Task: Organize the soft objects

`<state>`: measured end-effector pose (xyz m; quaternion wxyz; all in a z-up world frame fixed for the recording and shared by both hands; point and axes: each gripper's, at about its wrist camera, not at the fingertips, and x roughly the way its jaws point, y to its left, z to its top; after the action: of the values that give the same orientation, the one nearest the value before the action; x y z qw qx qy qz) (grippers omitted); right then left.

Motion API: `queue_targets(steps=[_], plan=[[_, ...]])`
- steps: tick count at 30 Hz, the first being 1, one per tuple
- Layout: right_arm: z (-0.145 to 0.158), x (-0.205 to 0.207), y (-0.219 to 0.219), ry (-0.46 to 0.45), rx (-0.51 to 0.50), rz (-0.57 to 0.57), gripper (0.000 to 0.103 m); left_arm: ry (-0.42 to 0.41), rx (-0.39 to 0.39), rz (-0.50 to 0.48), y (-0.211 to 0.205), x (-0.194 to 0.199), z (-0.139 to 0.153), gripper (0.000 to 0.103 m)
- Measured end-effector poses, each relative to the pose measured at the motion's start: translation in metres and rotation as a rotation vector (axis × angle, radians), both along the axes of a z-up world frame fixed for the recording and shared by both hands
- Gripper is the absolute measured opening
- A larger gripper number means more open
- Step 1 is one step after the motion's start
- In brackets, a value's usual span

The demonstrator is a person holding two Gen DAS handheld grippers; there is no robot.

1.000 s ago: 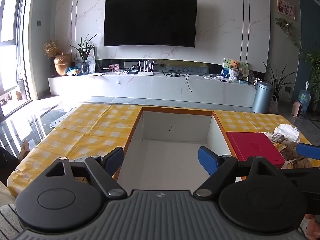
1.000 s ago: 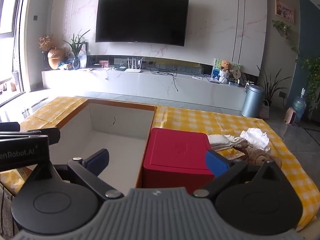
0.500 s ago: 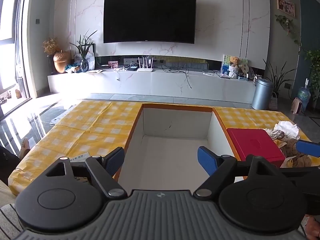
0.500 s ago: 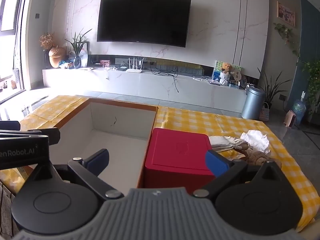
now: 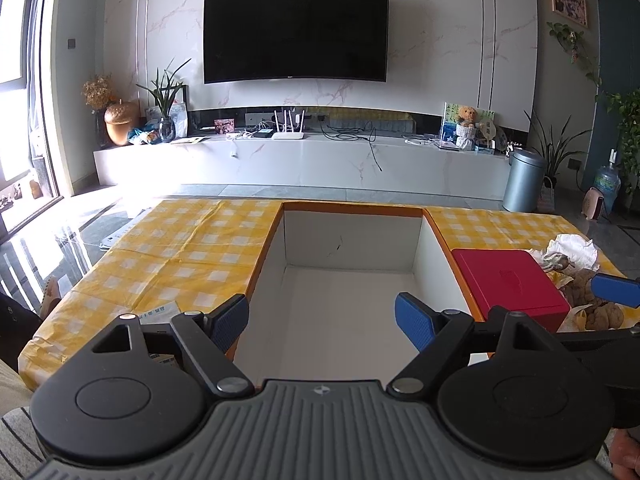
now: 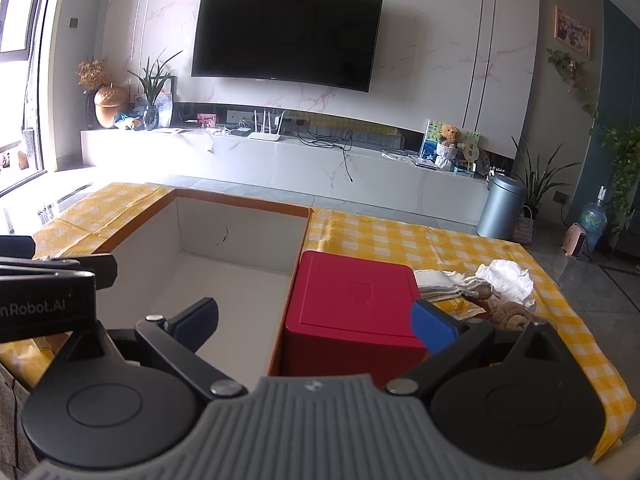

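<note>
Over on the left, the yellow checked cloth [image 5: 192, 248] covers the counter, with a small printed packet [image 5: 160, 314] lying near its front edge. Next comes the left gripper [image 5: 322, 320], its blue-padded jaws spread wide and holding nothing, poised above the open white box [image 5: 348, 248] with the orange rim. Just beside that box on the right sits a red box [image 6: 352, 304], lid closed. The right gripper [image 6: 316, 320] hangs over it, jaws likewise apart and empty. Farther right the soft things lie in a loose heap on the cloth: a folded pale cloth [image 6: 436, 280], crumpled white fabric [image 6: 506, 280] and a brown plush toy [image 6: 510, 314], touching one another.
</note>
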<state>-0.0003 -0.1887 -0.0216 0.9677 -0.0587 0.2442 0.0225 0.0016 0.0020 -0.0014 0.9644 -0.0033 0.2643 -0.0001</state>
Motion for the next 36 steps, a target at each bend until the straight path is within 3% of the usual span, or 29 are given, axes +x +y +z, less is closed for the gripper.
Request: queue_targets(steps=[36], plan=[[-0.0034, 0.0015, 0.0018, 0.018, -0.024, -0.001, 0.1, 0.015, 0.025, -0.005, -0.0031, -0.0005, -0.0012, 0.097]])
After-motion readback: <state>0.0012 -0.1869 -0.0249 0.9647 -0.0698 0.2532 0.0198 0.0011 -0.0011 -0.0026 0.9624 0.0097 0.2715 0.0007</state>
